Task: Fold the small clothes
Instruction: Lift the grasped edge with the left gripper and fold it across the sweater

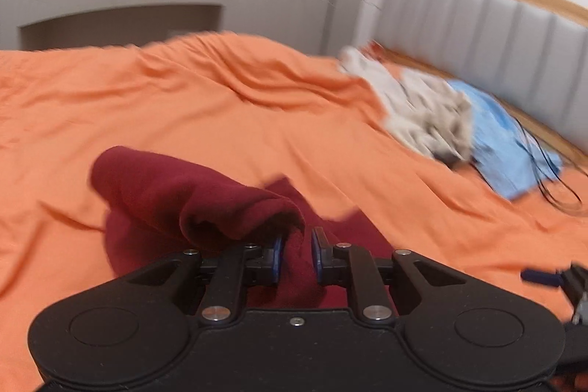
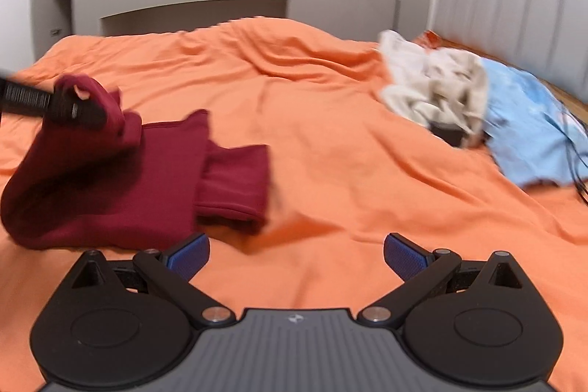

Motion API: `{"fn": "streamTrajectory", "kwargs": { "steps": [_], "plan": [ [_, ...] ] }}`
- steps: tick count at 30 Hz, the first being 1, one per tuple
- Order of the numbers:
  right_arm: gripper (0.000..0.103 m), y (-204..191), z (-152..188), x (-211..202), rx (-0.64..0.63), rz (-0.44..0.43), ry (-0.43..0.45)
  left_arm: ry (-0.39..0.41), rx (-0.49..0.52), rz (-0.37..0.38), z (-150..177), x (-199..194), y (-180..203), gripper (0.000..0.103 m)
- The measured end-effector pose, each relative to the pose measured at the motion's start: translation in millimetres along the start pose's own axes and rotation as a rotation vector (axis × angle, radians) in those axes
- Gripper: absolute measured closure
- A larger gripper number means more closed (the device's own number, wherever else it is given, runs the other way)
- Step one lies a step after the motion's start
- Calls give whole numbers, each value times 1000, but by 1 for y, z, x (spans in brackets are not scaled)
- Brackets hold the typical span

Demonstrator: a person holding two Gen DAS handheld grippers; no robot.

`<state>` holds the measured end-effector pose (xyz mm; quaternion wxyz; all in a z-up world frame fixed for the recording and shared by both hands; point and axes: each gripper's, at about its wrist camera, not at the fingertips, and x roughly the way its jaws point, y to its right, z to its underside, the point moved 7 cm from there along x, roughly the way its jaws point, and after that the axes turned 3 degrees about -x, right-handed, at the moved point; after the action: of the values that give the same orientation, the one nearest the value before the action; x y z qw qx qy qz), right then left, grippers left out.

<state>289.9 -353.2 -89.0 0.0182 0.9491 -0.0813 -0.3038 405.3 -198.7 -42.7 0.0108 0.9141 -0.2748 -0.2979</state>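
Sweater (image 2: 110, 179) hangs pinched in my left gripper (image 1: 297, 254), stretching rightward across the bed (image 2: 330, 142); my right gripper (image 2: 296, 258), spread and empty, sits just beside its loose end.

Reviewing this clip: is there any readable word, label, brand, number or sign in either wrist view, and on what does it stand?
No readable text in either view.
Small pale emblem on the grey ribbed body of the right gripper: a logo shape, no letters legible.
Dark red knit garment, held by the left gripper: no tag visible.
Blue printed cloth by the headboard: print too blurred to read.
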Motion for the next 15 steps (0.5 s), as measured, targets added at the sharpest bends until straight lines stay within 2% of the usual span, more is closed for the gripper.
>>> {"fn": "streamTrajectory", "kwargs": {
  "steps": [4, 7, 9, 10, 11, 14, 15],
  "plan": [
    [0, 24, 6, 3, 37, 14, -12, -81, 29, 40, 32, 18, 21, 83],
    [0, 35, 9, 5, 73, 0, -17, -110, 9, 76, 46, 18, 26, 76],
    [0, 38, 5, 9, 80, -17, -11, -113, 2, 89, 51, 16, 26, 65],
    [0, 38, 4, 11, 78, -24, -10, -110, 4, 84, 52, 15, 26, 56],
    [0, 37, 2, 13, 73, -33, -9, -104, 7, 73, 53, 13, 25, 47],
    [0, 32, -7, 25, 64, -86, -9, -88, 19, 36, 54, 6, 22, 27],
    [0, 29, -11, 28, 60, -113, -7, -80, 27, 24, 52, 3, 20, 24]
  ]
}}
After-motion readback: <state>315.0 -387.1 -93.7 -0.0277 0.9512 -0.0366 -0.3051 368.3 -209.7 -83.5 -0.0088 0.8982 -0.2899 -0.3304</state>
